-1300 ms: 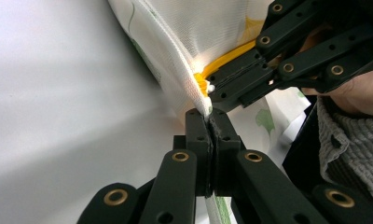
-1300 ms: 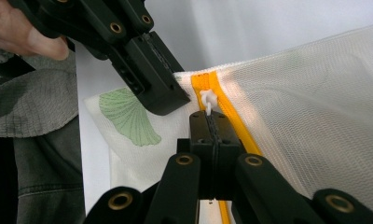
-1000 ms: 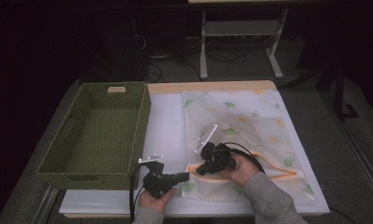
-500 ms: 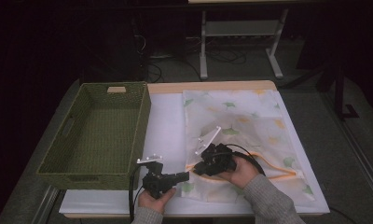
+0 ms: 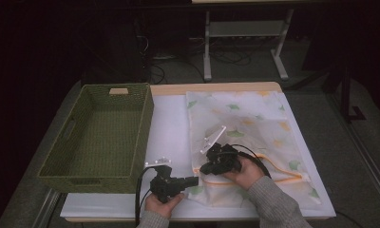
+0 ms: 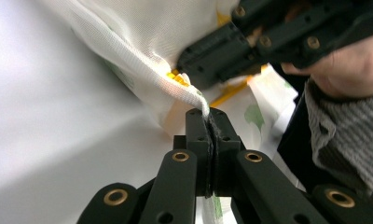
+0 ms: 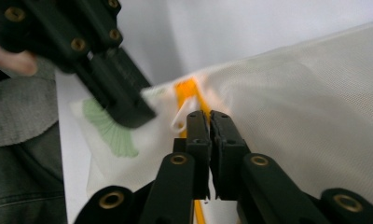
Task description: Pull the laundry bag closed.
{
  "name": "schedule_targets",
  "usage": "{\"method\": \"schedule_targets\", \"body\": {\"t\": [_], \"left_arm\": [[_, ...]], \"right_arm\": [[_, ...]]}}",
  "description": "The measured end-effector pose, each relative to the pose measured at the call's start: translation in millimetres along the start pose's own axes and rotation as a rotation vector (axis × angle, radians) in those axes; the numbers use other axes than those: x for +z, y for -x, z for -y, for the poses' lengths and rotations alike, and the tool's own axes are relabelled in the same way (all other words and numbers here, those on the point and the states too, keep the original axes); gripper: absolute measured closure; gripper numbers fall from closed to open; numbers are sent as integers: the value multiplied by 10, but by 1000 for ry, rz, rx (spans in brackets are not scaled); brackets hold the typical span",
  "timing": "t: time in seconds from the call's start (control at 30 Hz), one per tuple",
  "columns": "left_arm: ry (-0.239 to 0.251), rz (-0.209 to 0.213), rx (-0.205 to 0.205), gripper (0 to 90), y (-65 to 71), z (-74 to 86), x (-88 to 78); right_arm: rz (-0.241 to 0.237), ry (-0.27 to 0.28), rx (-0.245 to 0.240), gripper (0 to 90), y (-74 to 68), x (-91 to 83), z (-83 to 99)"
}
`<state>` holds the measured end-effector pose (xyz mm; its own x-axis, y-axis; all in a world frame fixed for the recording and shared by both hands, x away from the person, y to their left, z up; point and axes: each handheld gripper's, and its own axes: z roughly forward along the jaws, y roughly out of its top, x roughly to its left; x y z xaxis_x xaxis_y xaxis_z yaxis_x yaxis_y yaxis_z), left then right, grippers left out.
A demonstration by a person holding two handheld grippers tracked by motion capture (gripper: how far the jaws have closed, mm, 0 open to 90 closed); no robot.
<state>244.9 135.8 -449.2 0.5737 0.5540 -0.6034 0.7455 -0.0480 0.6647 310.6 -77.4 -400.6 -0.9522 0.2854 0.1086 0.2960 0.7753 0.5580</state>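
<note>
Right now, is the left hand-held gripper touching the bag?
Touching. The left gripper view shows the left hand-held gripper with its jaws shut on the bag's white edge.

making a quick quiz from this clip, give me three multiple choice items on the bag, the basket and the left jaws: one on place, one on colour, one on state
1. Where is the basket in the high view?
A. left of the mesh bag
B. on top of the mesh bag
C. right of the mesh bag

2. What colour is the zip on the mesh bag?
A. blue
B. orange-yellow
C. black

3. How do the jaws of the left gripper stand?
A. wide open above the bag
B. shut on the bag's edge
C. shut on the basket's rim

Answers:
1 A, the green basket sits left of the bag on the table.
2 B, the right gripper view shows an orange-yellow strip.
3 B, the left gripper view shows white fabric pinched between them.
</note>
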Motion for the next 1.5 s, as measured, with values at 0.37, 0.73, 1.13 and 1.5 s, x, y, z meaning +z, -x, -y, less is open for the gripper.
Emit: {"method": "schedule_targets", "body": {"t": [0.37,0.73,1.13,1.5], "left_arm": [[20,39,-23,883,-15,4,6],[22,32,-29,881,-43,13,-20],[16,22,-32,881,-46,31,0],[1,23,-20,881,-26,36,22]], "right_arm": [[1,3,-70,782,-78,36,26],[47,48,-88,836,-113,-32,23],[57,70,-91,871,-132,-59,4],[44,71,-70,867,-113,-10,-36]]}}
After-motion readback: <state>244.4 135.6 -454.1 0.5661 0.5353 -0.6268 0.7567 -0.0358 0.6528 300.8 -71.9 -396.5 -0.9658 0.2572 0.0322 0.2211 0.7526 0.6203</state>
